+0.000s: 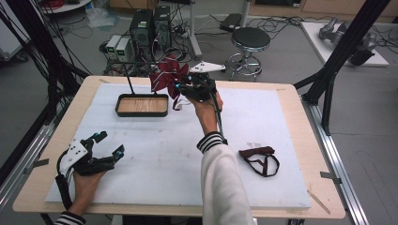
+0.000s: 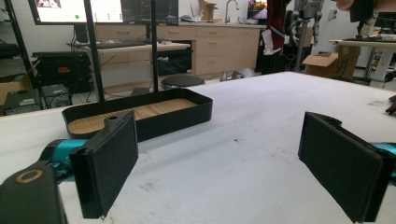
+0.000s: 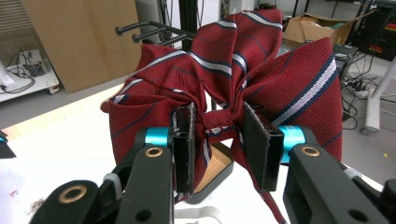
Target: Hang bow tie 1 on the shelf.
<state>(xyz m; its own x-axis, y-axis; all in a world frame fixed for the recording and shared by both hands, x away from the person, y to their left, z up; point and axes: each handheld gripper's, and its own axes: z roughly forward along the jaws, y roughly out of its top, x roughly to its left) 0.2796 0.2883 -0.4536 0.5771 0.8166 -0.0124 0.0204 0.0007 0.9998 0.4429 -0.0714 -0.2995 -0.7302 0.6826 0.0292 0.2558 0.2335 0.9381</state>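
Striped bow tie point(image 3: 224, 88) clamped in right tool point(image 3: 219, 140) (knot visible); left tool point(image 2: 215, 163) wide.

Left black two-jaw gripper point(image 1: 109, 143) rests low at the table's near left, jaws spread wide; right black two-jaw gripper point(image 3: 219, 135), raised on an outstretched arm, is clamped on the dark red striped fabric bow tie point(image 3: 243, 70)

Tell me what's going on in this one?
A person holds a claw in each hand. The right claw is shut on the knot of a red striped bow tie, lifted near the stand's pegs above the black tray. The left claw rests open on the table. A second bow tie lies there.
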